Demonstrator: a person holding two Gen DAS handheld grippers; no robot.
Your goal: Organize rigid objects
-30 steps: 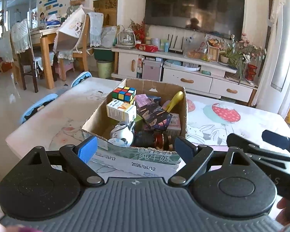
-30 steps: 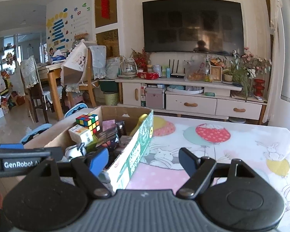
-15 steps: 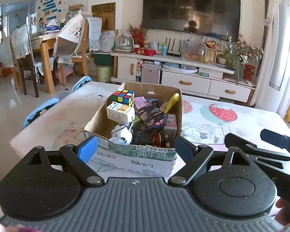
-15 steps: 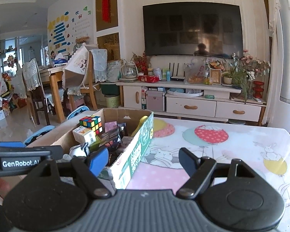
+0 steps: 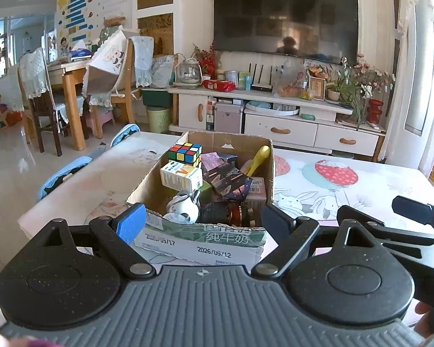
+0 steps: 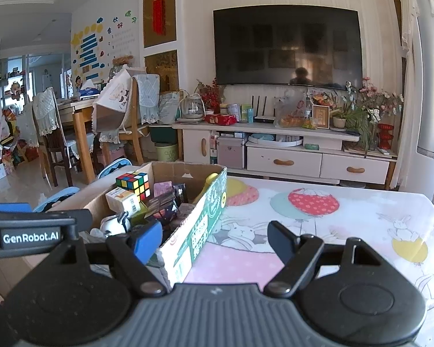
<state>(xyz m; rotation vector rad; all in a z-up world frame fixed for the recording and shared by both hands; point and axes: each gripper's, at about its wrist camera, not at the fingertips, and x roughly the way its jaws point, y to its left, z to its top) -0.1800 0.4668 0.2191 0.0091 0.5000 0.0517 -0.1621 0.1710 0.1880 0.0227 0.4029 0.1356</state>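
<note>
An open cardboard box [image 5: 202,243] stands on the table, also in the right wrist view [image 6: 199,225]. It holds a Rubik's cube [image 5: 185,152], a white-orange carton [image 5: 180,177], a dark patterned box [image 5: 227,180], a yellow handle [image 5: 259,159], a white round toy [image 5: 183,206] and other items. My left gripper [image 5: 201,221] is open and empty, just in front of the box's near wall. My right gripper [image 6: 214,237] is open and empty, to the right of the box, its blue left fingertip [image 6: 147,238] by the box corner.
The table wears a cartoon rabbit-and-balloon cloth [image 6: 318,225]. Blue chairs [image 5: 62,173] stand at its left edge. A TV cabinet [image 5: 277,124] and a wooden dining table with chairs [image 5: 72,92] stand behind. The right gripper shows at the right of the left wrist view [image 5: 405,225].
Both grippers have drawn back and risen slightly, so the box sits a little farther and lower in view. Both stay open and empty.
</note>
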